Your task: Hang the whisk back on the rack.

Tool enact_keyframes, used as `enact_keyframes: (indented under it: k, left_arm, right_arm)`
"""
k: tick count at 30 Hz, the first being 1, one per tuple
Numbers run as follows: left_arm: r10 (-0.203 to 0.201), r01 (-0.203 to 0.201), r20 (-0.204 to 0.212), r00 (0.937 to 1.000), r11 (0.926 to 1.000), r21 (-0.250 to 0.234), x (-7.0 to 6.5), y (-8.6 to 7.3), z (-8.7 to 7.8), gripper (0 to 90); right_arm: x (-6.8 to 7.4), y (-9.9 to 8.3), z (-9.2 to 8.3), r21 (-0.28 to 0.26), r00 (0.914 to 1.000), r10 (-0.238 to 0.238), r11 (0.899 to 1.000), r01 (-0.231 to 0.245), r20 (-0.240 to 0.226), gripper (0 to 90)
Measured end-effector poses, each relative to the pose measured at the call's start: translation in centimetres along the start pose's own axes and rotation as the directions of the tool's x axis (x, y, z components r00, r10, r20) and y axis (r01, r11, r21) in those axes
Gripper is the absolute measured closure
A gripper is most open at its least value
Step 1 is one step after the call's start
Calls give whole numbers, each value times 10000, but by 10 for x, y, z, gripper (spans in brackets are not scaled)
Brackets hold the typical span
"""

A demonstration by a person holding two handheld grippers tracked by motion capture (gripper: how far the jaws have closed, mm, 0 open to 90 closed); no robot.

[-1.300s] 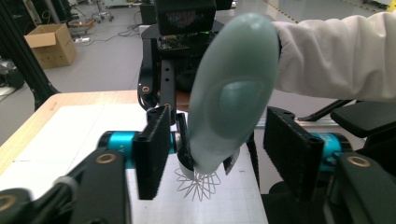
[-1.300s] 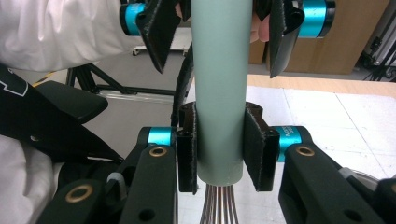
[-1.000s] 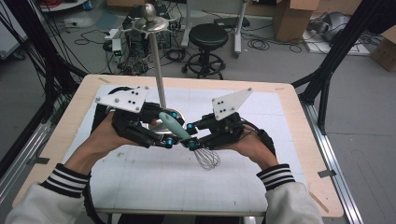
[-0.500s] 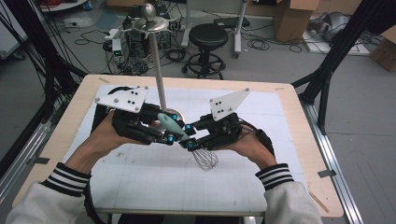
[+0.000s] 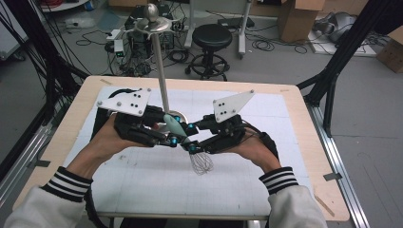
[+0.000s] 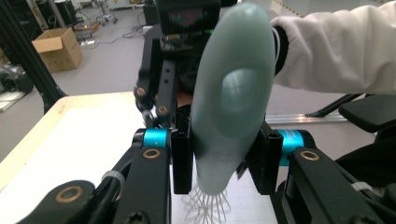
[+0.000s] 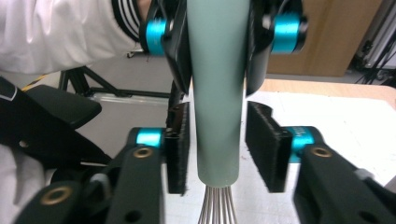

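- Fingers: left gripper [image 5: 175, 138] pads [image 6: 181, 161] pinch the whisk [image 5: 178, 127] handle from both sides.
- Right gripper [image 5: 192, 146] jaws have just been opening; pads [image 7: 265, 145] flank the handle near the wire end, a gap showing at one side at least.
- One whisk, held above the table [image 5: 294, 118] mid-mat, wires hanging down.
- Two grippers, two hands, one steel stand [image 5: 159, 61] behind.

Whisk [image 5: 190, 142]: matt, smooth pale-green plastic handle, shiny metal wires.
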State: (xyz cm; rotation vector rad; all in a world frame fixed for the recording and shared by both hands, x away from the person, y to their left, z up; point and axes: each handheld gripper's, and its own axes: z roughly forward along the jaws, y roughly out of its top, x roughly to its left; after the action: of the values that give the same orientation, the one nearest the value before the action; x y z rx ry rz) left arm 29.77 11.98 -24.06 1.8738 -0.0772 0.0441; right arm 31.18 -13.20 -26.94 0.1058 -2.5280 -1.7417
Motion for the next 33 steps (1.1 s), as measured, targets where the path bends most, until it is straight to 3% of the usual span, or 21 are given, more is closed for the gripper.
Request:
enact_keyframes:
  k: [6, 9, 12, 14, 16, 17, 22, 27, 33]
  left_arm:
    - [-238, 237, -214, 9995, 9997, -18, 0, 1, -2, 664]
    - [-335, 336, -536, 9980, 9994, 9, 0, 3, -4, 664]
    - [-422, 428, -691, 9967, 9991, 71, 0, 4, -8, 665]
    - [-528, 538, -850, 9950, 9985, 87, 0, 5, -10, 664]
    - [-693, 704, -964, 9929, 9975, 77, 1, 5, -13, 664]
    - [-730, 745, -980, 9925, 9972, 113, 1, 5, -14, 664]
    - [-839, 882, -1535, 9846, 9959, 212, 0, 8, -20, 664]
    - [-966, 1025, -1863, 9777, 9945, 222, 1, 12, -28, 664]
    - [-901, 1041, -2064, 9743, 9929, 579, 2, 15, -35, 664]
  right_arm:
    - [1, -2, 1, 208, 9996, 182, 9996, -187, 206, 386]
    - [1, -3, 1, 546, 9992, 199, 9983, -218, 355, 224]
    - [1, -6, 0, 787, 9975, 519, 9953, -556, 486, 106]
    - [2, -8, -1, 879, 9960, 687, 9934, -737, 579, 99]
    - [3, -10, -3, 851, 9906, 906, 9914, -995, 1029, 7]
    - [4, -12, -4, 826, 9867, 1086, 9894, -1190, 1207, 4]
    - [9, -20, -14, 780, 9813, 1159, 9886, -1290, 1534, 4]
    - [14, -30, -26, 558, 9689, 1435, 9859, -1577, 2015, 3]
    - [21, -41, -40, 419, 9535, 1596, 9835, -1759, 2558, 3]
